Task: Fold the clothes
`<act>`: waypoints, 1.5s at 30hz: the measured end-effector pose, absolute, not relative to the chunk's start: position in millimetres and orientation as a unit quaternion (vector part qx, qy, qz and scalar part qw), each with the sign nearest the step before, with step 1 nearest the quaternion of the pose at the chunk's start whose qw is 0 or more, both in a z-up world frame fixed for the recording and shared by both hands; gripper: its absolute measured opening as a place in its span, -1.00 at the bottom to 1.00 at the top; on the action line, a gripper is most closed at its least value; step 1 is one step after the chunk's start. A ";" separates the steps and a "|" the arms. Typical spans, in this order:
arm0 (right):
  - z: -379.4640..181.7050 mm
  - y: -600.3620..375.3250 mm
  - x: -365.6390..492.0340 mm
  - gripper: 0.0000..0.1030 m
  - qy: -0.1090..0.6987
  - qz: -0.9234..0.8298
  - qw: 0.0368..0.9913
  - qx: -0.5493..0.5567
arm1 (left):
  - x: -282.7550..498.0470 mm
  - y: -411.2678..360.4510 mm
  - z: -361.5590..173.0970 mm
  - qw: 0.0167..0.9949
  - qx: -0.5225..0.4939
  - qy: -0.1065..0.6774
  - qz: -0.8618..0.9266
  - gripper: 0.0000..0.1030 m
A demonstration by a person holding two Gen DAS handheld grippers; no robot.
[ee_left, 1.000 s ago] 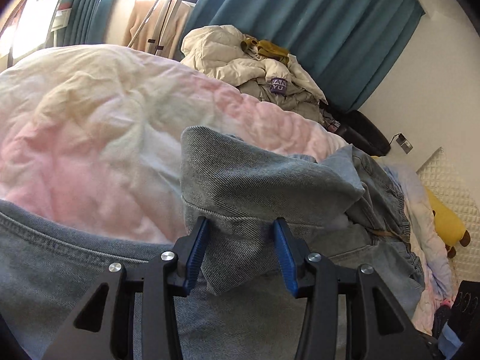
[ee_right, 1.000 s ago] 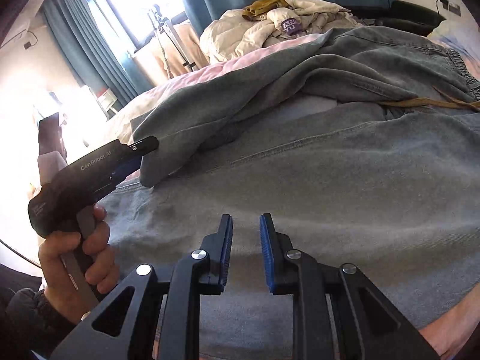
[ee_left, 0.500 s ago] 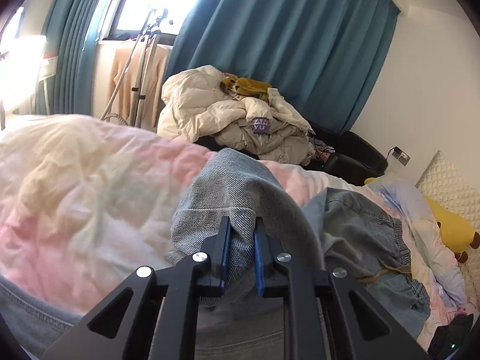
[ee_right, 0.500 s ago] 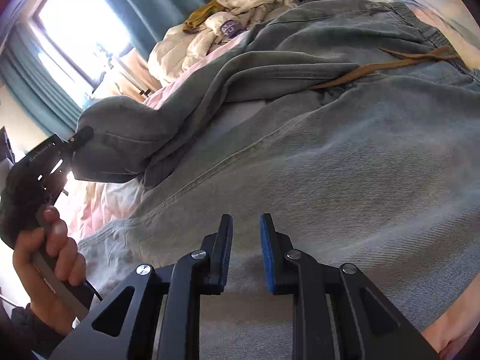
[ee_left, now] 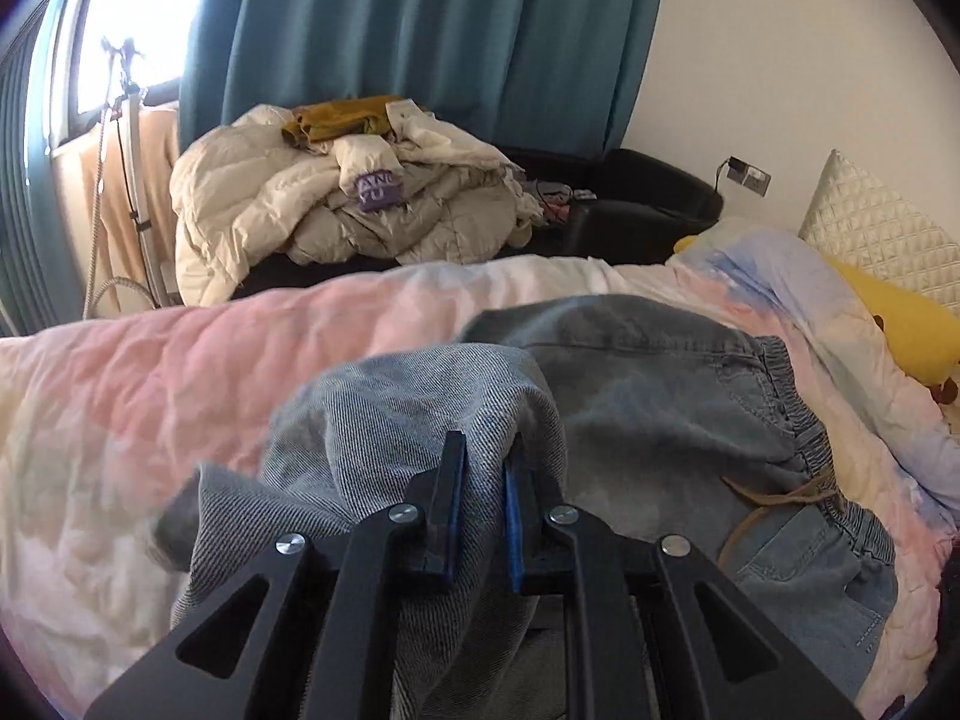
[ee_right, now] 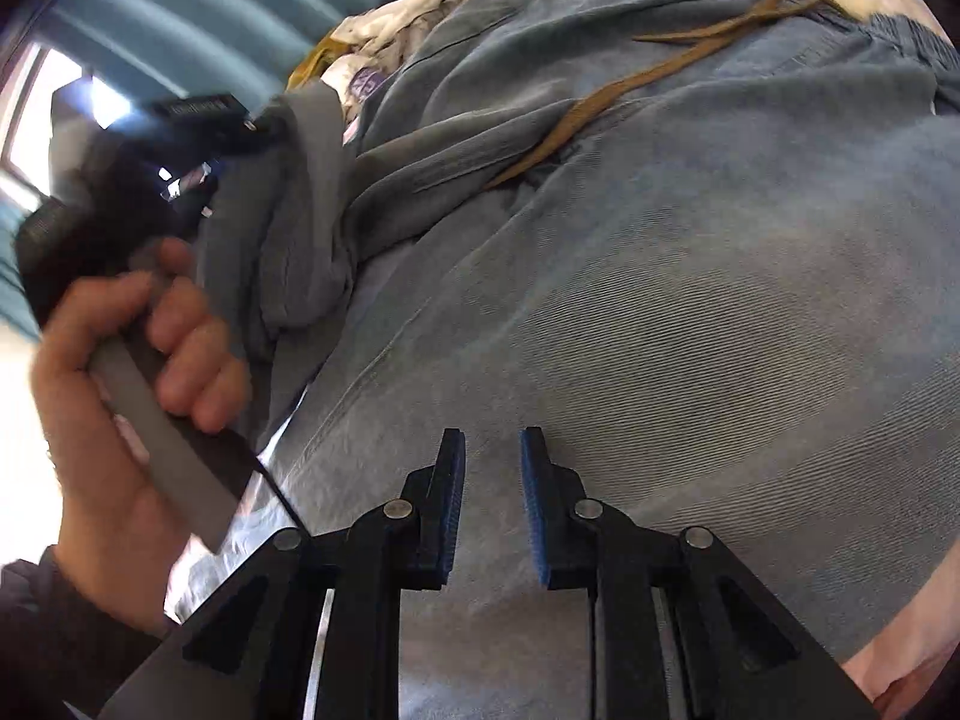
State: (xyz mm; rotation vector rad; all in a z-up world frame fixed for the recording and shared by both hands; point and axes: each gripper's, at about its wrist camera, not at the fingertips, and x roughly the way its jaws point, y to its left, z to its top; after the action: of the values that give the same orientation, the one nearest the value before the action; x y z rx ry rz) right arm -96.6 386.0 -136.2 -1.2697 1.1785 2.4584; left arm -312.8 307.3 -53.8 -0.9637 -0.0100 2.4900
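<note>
The left gripper [ee_left: 480,480] is clenched on a bunched fold of the denim trousers' leg [ee_left: 408,414], lifted above the pink-and-cream duvet [ee_left: 150,372], while the rest of the trousers [ee_right: 690,276] lies spread on the bed with the elastic waistband [ee_left: 798,402] and tan drawstring [ee_right: 630,84] toward the quilted pillow [ee_left: 876,240]. The right gripper [ee_right: 492,480] hovers over the flat denim, jaws parted with nothing between them (the left hand [ee_right: 120,396] gripping its tool's handle shows at that view's edge). A heap of cream jackets [ee_left: 336,198] sits by the teal curtain [ee_left: 420,30].
</note>
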 end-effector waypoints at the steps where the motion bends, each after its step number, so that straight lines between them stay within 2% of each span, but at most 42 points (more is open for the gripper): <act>1: -137.9 389.3 -96.1 -0.65 0.396 0.814 0.068 -0.419 | -314.5 312.7 -61.0 0.240 -0.362 0.001 0.901 -0.77; 5: -143.5 397.9 -95.1 -0.65 0.412 0.808 0.068 -0.416 | -304.1 329.2 -71.0 0.247 -0.371 0.054 0.894 -0.60; 7: -143.8 398.2 -94.2 -0.65 0.412 0.808 0.068 -0.416 | -288.4 330.3 -59.9 0.258 -0.341 0.070 0.901 -0.38; 8: -143.4 398.4 -93.8 -0.65 0.412 0.808 0.068 -0.416 | -280.8 327.9 -52.3 0.273 -0.331 0.067 0.901 -0.08; 9: -142.8 398.9 -92.7 -0.65 0.413 0.808 0.068 -0.415 | -273.3 325.5 -44.6 0.289 -0.321 0.064 0.900 0.04; 10: -142.4 399.4 -91.4 -0.65 0.416 0.807 0.068 -0.414 | -266.6 321.5 -36.0 0.300 -0.316 0.059 0.898 0.07; 13: -141.5 400.9 -85.6 -0.64 0.426 0.802 0.070 -0.413 | -253.2 297.9 -8.3 0.306 -0.297 0.025 0.904 0.08; 17: -138.9 398.8 -73.2 -0.64 0.432 0.798 0.068 -0.414 | -273.6 248.2 10.8 0.276 -0.311 -0.066 0.907 0.08; 21: -136.5 402.7 -72.3 -0.64 0.428 0.800 0.062 -0.417 | -320.2 195.8 -14.2 0.211 -0.405 -0.186 0.870 0.08; 25: -140.6 406.9 -73.7 -0.64 0.439 0.793 0.062 -0.418 | -344.9 169.2 -55.9 0.202 -0.476 -0.292 0.804 0.08; 33: -144.9 405.1 -80.2 -0.64 0.439 0.792 0.063 -0.420 | -362.7 185.0 -91.7 0.205 -0.490 -0.390 0.752 0.08; 35: -144.8 403.3 -84.8 -0.64 0.438 0.792 0.064 -0.420 | -362.1 185.4 -83.9 0.208 -0.465 -0.404 0.759 0.08; 43: -140.9 397.3 -94.5 -0.64 0.428 0.797 0.064 -0.420 | -374.1 203.6 -77.7 0.159 -0.489 -0.324 0.794 0.06; 44: -141.0 397.6 -95.0 -0.64 0.428 0.798 0.064 -0.421 | -375.5 205.7 -78.2 0.151 -0.493 -0.314 0.797 -0.09; 45: -140.8 396.5 -95.6 -0.64 0.427 0.798 0.064 -0.421 | -376.8 207.8 -78.7 0.142 -0.497 -0.304 0.800 -0.35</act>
State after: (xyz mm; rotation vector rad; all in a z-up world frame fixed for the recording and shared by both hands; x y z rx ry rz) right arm -95.6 396.5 -140.8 -1.2704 1.2886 2.4105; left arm -376.8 207.8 -78.7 -1.4348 -0.8759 2.3093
